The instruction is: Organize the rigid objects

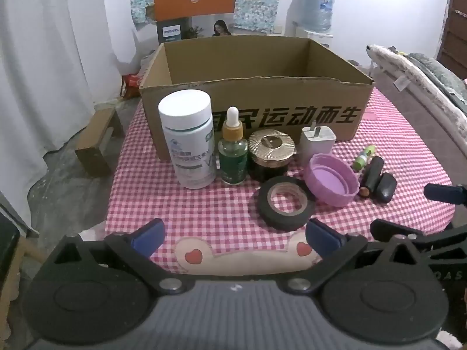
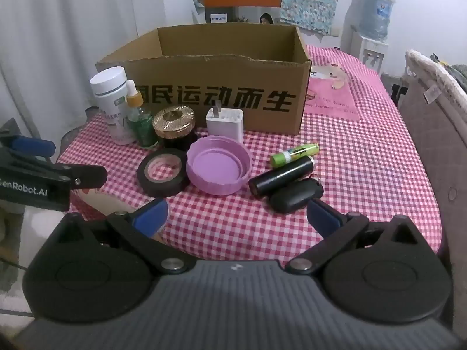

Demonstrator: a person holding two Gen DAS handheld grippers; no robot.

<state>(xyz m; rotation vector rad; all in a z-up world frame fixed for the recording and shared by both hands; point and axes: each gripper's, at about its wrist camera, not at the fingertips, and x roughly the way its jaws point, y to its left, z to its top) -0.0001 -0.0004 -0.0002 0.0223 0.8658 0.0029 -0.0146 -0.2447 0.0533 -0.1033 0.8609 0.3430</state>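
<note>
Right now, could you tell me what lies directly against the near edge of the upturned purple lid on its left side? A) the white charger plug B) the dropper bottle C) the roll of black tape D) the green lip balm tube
C: in the right wrist view the roll of black tape sits flat on the checked cloth, touching the left side of the purple lid.

The cardboard box [image 2: 216, 99] bears bold black Chinese characters, 民运动而生, on its near side. Far behind, a dark carton [image 2: 219, 17] reads PHILIPS. On the left, the left gripper [image 2: 35, 186] reads GenRobot.AI.
</note>
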